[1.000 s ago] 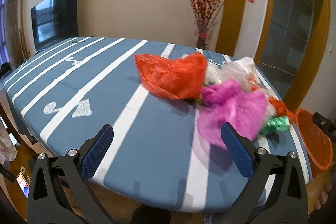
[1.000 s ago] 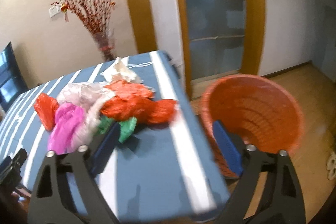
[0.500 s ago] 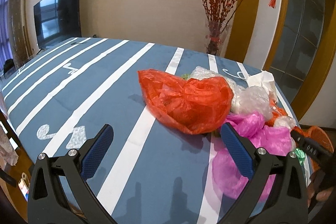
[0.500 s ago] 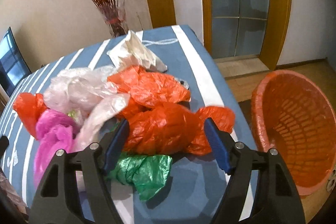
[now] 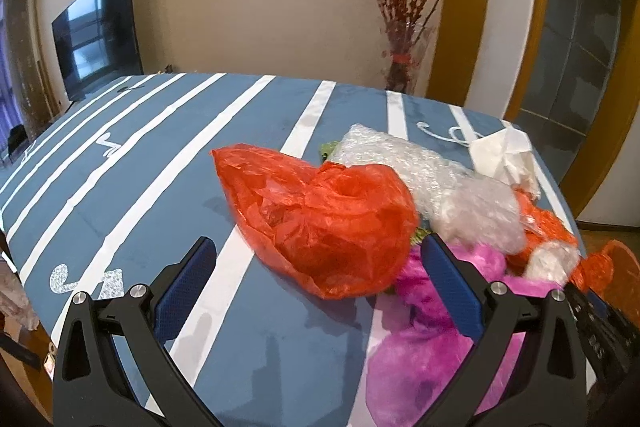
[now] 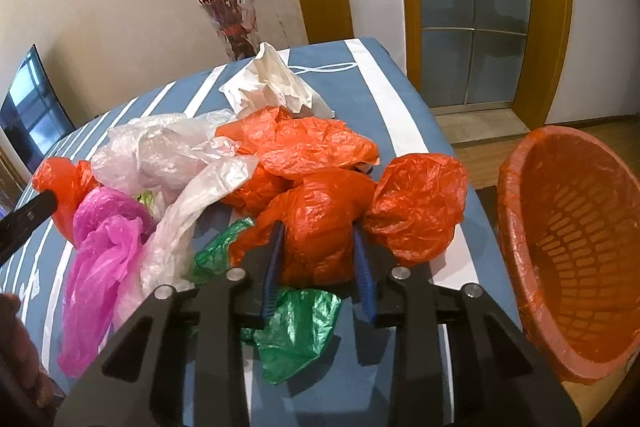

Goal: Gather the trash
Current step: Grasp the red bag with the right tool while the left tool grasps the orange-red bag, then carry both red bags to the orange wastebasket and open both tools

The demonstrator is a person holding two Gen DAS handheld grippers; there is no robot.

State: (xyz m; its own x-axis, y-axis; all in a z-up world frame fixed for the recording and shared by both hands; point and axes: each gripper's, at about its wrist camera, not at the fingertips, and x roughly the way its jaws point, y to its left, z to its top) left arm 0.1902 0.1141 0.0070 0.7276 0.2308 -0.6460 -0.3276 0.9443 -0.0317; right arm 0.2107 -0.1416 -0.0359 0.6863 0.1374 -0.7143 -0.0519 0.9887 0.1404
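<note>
Right gripper (image 6: 318,259) closing around orange bag (image 6: 320,219)

Orange basket (image 6: 568,251): right wrist view, rim cut by the frame at 4 o'clock; left wrist view, only a sliver (image 5: 624,279) shows at 4 o'clock behind the trash.
Green plastic bag (image 6: 296,331): upper part hidden under the right gripper (image 6: 320,267).
Pink plastic bag (image 5: 424,359): near portion blurred, partly masked by a gripper finger (image 5: 448,283).
Television (image 6: 32,111): cropped at 9 o'clock.
Dark object (image 5: 600,331): 4 o'clock, perhaps the other gripper; unidentifiable.
</note>
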